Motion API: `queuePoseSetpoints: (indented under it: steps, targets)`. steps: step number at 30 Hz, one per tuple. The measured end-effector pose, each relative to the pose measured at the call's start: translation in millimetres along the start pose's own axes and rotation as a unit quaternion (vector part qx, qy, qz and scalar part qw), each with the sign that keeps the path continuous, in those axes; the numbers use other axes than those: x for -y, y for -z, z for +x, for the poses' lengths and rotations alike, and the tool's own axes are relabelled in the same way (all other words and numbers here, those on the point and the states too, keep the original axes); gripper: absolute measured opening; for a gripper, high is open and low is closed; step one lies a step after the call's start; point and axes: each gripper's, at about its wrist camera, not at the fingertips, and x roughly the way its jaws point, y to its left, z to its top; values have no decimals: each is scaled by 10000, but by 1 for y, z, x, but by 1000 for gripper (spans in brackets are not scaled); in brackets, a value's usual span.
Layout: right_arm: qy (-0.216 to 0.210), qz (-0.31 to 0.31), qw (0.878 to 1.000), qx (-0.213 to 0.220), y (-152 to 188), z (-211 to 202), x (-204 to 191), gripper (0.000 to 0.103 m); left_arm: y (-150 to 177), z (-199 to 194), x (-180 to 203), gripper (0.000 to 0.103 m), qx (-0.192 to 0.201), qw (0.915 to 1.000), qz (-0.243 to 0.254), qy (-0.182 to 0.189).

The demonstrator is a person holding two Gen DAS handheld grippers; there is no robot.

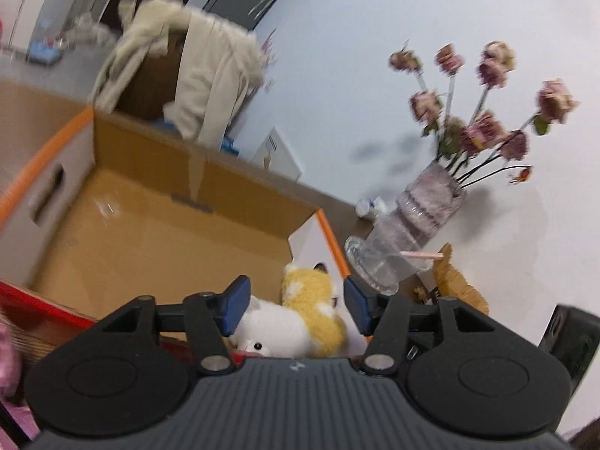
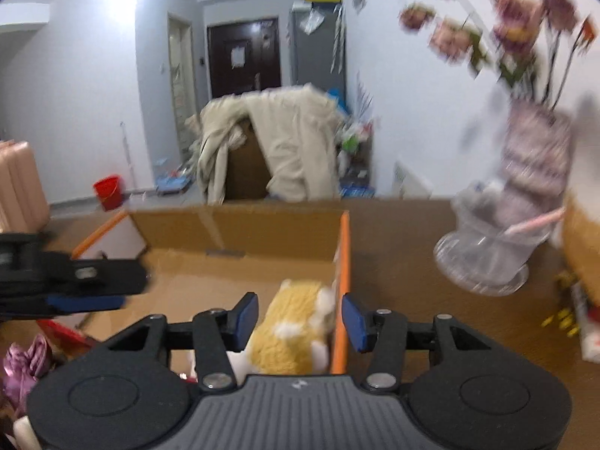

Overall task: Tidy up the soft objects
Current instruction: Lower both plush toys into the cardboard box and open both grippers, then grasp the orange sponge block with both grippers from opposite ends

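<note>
**Now over the box, both grippers apart**

Left wrist view: my left gripper [image 1: 296,302] has its jaws spread, gripping nothing. The yellow-and-white plush toy [image 1: 300,318] lies at lower centre, in the near corner of the cardboard box [image 1: 157,232]. A vase of flowers [image 1: 423,210] stands at right.

Right wrist view: my right gripper [image 2: 300,318] is also spread wide, empty, above the plush toy [image 2: 292,333] beside the box's orange-edged wall [image 2: 343,288]. The left gripper [image 2: 86,292] enters at mid-left.

A home: entrance door [image 2: 243,56], flower vase [image 1: 431,202], draped clothes [image 2: 270,142].
</note>
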Motion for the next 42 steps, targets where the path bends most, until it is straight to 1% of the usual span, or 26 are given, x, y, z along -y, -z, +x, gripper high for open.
queuePoseSetpoints:
  steps: [2, 3, 6, 7, 9, 10, 12, 14, 15, 17, 19, 20, 23, 24, 26, 29, 30, 31, 32, 35, 36, 37, 38, 39, 41, 42]
  targets:
    - [-103, 75, 9996, 267, -8, -27, 1, 56, -3, -30, 11, 71, 96, 9994, 306, -91]
    - [-148, 70, 9990, 418, -12, -41, 1, 62, -2, -46, 16, 73, 184, 9984, 512, -172]
    - [-217, -86, 9963, 830, -20, -83, -7, 73, 3, -91, 31, 77, 408, 9916, 1119, -499]
    - [-262, -159, 9949, 957, -20, -97, -11, 75, 6, -104, 34, 82, 497, 9888, 1283, -577]
    - [-350, -247, 9921, 1178, -16, -118, -15, 80, 16, -128, 38, 83, 668, 9838, 1490, -736]
    - [-400, -302, 9903, 1297, -11, -132, -20, 82, 23, -139, 39, 84, 710, 9813, 1598, -805]
    - [-409, -399, 9871, 1497, 6, -156, -31, 89, 42, -158, 38, 87, 793, 9755, 1857, -877]
    - [-383, -467, 9848, 1626, 28, -174, -41, 89, 67, -176, 33, 91, 906, 9696, 2060, -964]
    - [-401, -486, 9843, 1647, 41, -181, -45, 89, 81, -184, 30, 91, 969, 9670, 2129, -1014]
    - [-463, -423, 9846, 1635, 70, -193, -55, 89, 111, -201, 21, 92, 1066, 9659, 2110, -1052]
    - [-474, -343, 9857, 1578, 102, -200, -64, 89, 137, -217, 9, 93, 1027, 9688, 1976, -1089]
    - [-418, -329, 9868, 1527, 120, -204, -70, 89, 149, -223, 2, 96, 993, 9699, 1902, -1153]
    - [-332, -132, 9920, 1208, 162, -209, -80, 89, 177, -235, -19, 97, 691, 9753, 1513, -1456]
    - [-364, -87, 9932, 1099, 172, -211, -82, 89, 185, -236, -24, 97, 574, 9762, 1455, -1502]
    - [-367, -181, 9943, 983, 182, -211, -90, 89, 195, -239, -31, 96, 502, 9759, 1459, -1547]
    - [-302, -233, 9943, 1000, 186, -215, -100, 89, 196, -241, -36, 96, 492, 9772, 1426, -1491]
    - [-270, -224, 9944, 999, 185, -215, -103, 89, 196, -241, -38, 95, 491, 9778, 1411, -1470]
    - [-267, -239, 9943, 1005, 185, -216, -107, 89, 195, -240, -38, 91, 480, 9783, 1396, -1454]
    - [-296, -269, 9940, 1015, 184, -215, -110, 88, 194, -238, -39, 83, 445, 9797, 1371, -1395]
    - [-399, -313, 9936, 1005, 175, -204, -119, 87, 192, -229, -44, 69, 308, 9852, 1164, -1218]
    - [-474, -330, 9935, 983, 171, -197, -123, 85, 191, -224, -46, 66, 249, 9869, 1059, -1194]
    - [-523, -330, 9936, 944, 166, -190, -126, 83, 190, -219, -48, 58, 181, 9881, 985, -1171]
    - [-582, -323, 9936, 911, 162, -183, -130, 76, 188, -214, -51, 52, 125, 9892, 929, -1127]
    - [-712, -290, 9932, 872, 156, -173, -134, 69, 188, -211, -54, 51, 98, 9906, 844, -1070]
    - [-989, -219, 9921, 746, 148, -156, -142, 64, 185, -208, -62, 50, 49, 9945, 615, -847]
    - [-1152, -170, 9908, 686, 143, -144, -145, 60, 182, -205, -68, 50, 9, 9964, 478, -701]
